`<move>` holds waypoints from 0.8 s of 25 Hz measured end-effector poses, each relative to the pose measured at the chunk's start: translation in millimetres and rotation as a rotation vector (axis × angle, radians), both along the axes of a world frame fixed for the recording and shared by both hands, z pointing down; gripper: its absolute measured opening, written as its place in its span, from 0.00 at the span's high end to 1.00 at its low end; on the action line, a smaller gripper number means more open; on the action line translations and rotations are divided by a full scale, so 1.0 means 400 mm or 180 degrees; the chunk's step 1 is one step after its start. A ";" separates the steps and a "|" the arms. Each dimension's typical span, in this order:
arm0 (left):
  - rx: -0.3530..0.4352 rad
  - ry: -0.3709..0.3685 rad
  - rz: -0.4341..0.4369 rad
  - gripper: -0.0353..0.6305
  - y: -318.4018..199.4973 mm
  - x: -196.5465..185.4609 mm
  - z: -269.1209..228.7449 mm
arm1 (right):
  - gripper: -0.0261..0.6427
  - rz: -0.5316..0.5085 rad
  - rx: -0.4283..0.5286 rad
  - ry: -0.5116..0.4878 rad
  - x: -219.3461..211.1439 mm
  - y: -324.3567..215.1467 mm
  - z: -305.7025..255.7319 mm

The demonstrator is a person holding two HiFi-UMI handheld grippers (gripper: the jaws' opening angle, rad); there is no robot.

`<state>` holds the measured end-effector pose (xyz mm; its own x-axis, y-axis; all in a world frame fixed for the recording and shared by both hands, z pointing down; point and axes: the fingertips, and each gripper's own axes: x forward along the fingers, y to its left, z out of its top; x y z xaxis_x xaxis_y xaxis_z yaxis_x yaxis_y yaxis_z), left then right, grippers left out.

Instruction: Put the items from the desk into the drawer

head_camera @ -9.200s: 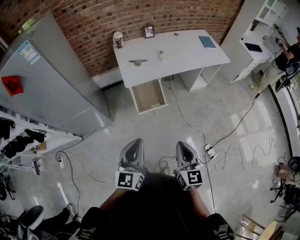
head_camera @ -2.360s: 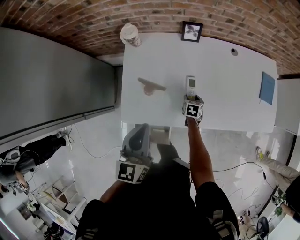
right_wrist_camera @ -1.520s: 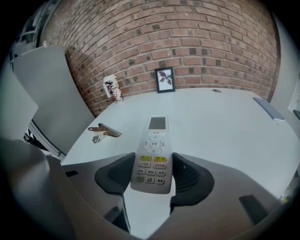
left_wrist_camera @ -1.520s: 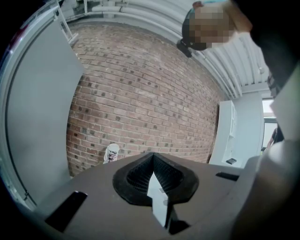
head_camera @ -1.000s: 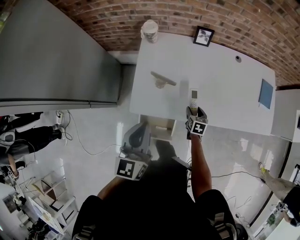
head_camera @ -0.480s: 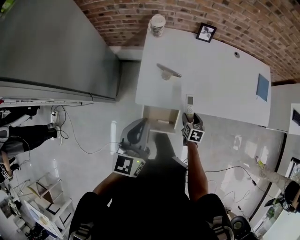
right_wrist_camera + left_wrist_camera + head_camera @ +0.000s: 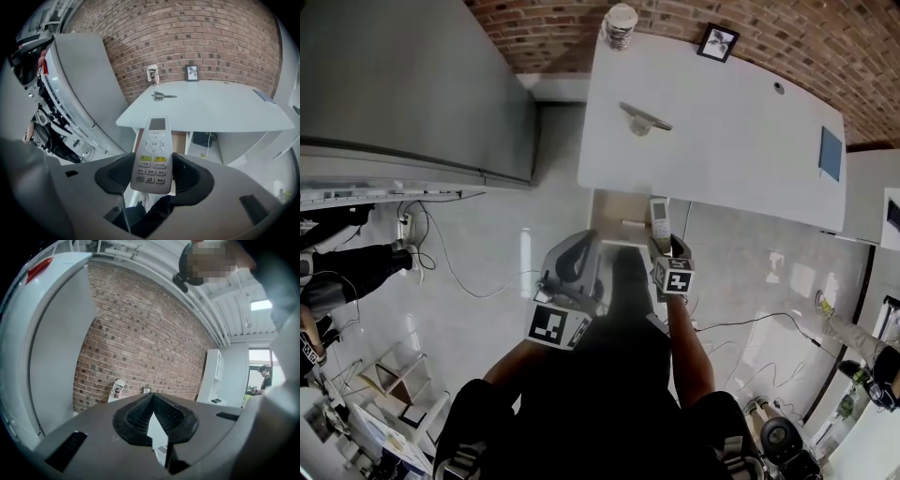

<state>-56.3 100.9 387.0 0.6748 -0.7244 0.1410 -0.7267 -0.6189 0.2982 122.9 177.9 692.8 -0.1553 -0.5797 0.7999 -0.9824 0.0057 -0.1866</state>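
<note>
My right gripper (image 7: 661, 242) (image 7: 153, 174) is shut on a white remote control (image 7: 660, 217) (image 7: 153, 152), buttons facing up. In the head view the remote hangs over the right side of the open drawer (image 7: 617, 219) under the white desk (image 7: 722, 141). On the desk lie a metal object (image 7: 644, 118) (image 7: 164, 96) and a blue notebook (image 7: 830, 153), with a paper cup (image 7: 620, 22) (image 7: 153, 75) and a picture frame (image 7: 718, 42) (image 7: 191, 72) at the back. My left gripper (image 7: 579, 251) (image 7: 152, 414) is held low in front of the drawer, shut and holding nothing.
A tall grey fridge (image 7: 403, 84) (image 7: 51, 333) stands left of the desk against the brick wall. Cables (image 7: 441, 253) trail over the floor on the left. A white shelf unit (image 7: 872, 197) adjoins the desk's right end. A person (image 7: 261, 380) stands far off at the right.
My right gripper has drawn back off the desktop with the remote in it and come down over the open drawer. The left gripper has stayed near the drawer front.
</note>
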 end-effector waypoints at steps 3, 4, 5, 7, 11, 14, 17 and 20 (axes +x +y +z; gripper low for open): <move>-0.0017 -0.0018 0.0039 0.94 0.006 -0.002 0.016 | 0.60 -0.0065 -0.0206 -0.0038 -0.026 0.036 0.055; -0.0015 -0.0033 0.0056 0.94 0.009 -0.001 0.023 | 0.60 -0.0067 -0.0261 -0.0061 -0.029 0.045 0.078; -0.0015 -0.0048 0.0075 0.94 0.011 0.001 0.031 | 0.60 -0.0050 -0.0310 -0.0088 -0.030 0.051 0.104; -0.0011 -0.0066 0.0095 0.94 0.010 0.004 0.049 | 0.60 0.0020 -0.0420 -0.0122 -0.022 0.063 0.163; -0.0024 -0.0098 0.0069 0.94 -0.002 0.001 0.079 | 0.60 0.0140 -0.0622 -0.0124 -0.006 0.081 0.272; -0.0114 -0.0112 0.0058 0.94 -0.010 0.011 0.110 | 0.60 0.0182 -0.0734 -0.0133 0.002 0.082 0.344; -0.0176 -0.0119 0.0043 0.94 -0.012 0.026 0.152 | 0.60 0.0196 -0.0872 -0.0129 0.016 0.088 0.414; -0.0258 -0.0151 0.0043 0.94 -0.012 0.040 0.187 | 0.60 0.0205 -0.1021 -0.0097 0.028 0.090 0.474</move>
<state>-40.2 96.0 462.0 0.6756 -0.7002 0.2306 -0.7329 -0.6040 0.3132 133.9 214.1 882.6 -0.1533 -0.3082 0.9389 -0.9728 -0.1200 -0.1982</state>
